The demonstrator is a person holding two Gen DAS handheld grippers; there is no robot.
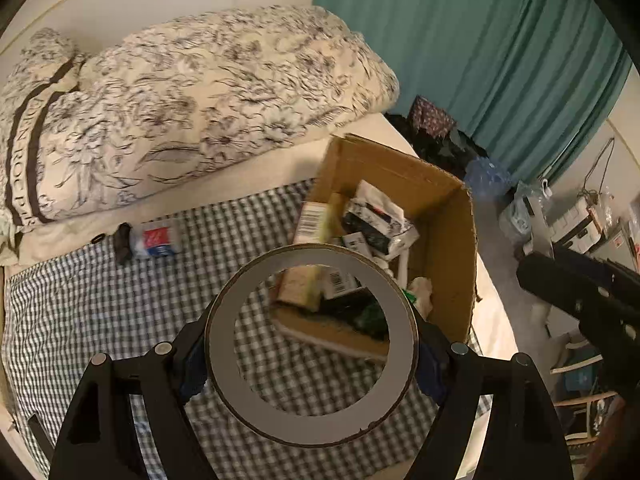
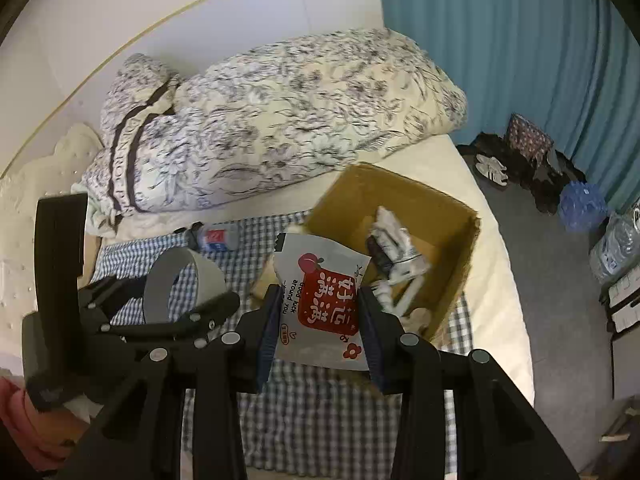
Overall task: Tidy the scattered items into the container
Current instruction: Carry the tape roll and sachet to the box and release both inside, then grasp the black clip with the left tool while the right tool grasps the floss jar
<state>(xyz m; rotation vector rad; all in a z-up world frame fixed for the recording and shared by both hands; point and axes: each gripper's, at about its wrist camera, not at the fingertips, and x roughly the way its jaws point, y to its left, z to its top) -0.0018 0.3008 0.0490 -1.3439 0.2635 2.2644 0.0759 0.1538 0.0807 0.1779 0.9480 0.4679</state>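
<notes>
Both grippers loaded over the bed, cardboard box just ahead.

We have the left gripper (image 1: 312,364) with its fingers (image 1: 192,368) pinching a roll of tape (image 1: 312,340) by its outer rim, held above the checked blanket (image 1: 100,320); through its ring we see the near edge of the cardboard box (image 1: 452,240). Our right gripper (image 2: 320,320) has its fingers (image 2: 268,320) clamped on a grey snack pouch (image 2: 320,296) with a red label, hanging at the near left corner of the box, which already carries packets and small cartons. Behind the tape, a small bottle (image 1: 156,238) with a red-and-blue label lies on the blanket, well apart from the box, near the floral duvet (image 1: 200,112).
</notes>
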